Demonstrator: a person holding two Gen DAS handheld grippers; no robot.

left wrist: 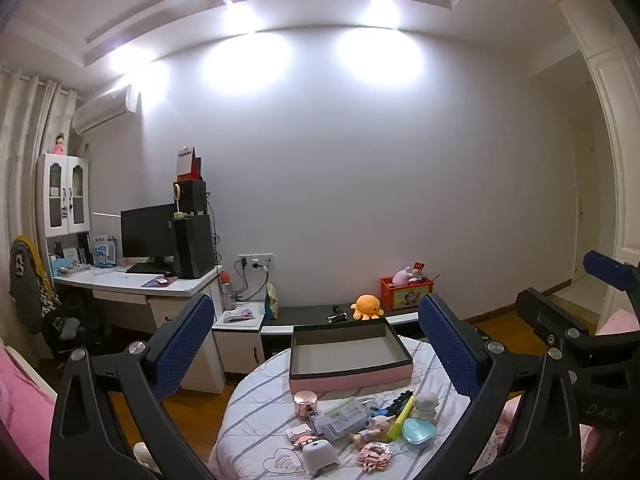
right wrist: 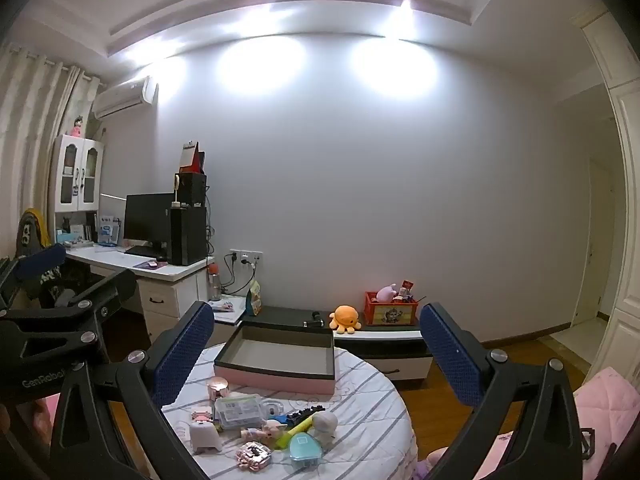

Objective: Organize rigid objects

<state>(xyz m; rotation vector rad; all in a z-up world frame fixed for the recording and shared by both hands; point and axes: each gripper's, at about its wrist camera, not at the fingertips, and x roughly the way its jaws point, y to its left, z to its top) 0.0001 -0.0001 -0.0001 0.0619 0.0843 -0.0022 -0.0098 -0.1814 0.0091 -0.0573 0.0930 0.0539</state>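
Both claws, left (left wrist: 316, 344) and right (right wrist: 316, 352), hung spread, empty. Trinket pile (left wrist: 356, 428) crowded the bench (left wrist: 256, 408) before the empty box (left wrist: 348, 350). Risk: reaching in would likely knock neighbours off the edge.

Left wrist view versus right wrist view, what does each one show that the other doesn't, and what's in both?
Only the left wrist view shows the right hand-held gripper at its right edge. Only the right wrist view shows the left hand-held gripper at its left edge, plus a doorway at far right. Both share the round table with an empty pink-sided box, a clutter of small items in front of it including a yellow marker, an orange plush octopus on the low cabinet behind, and open jaws holding nothing.
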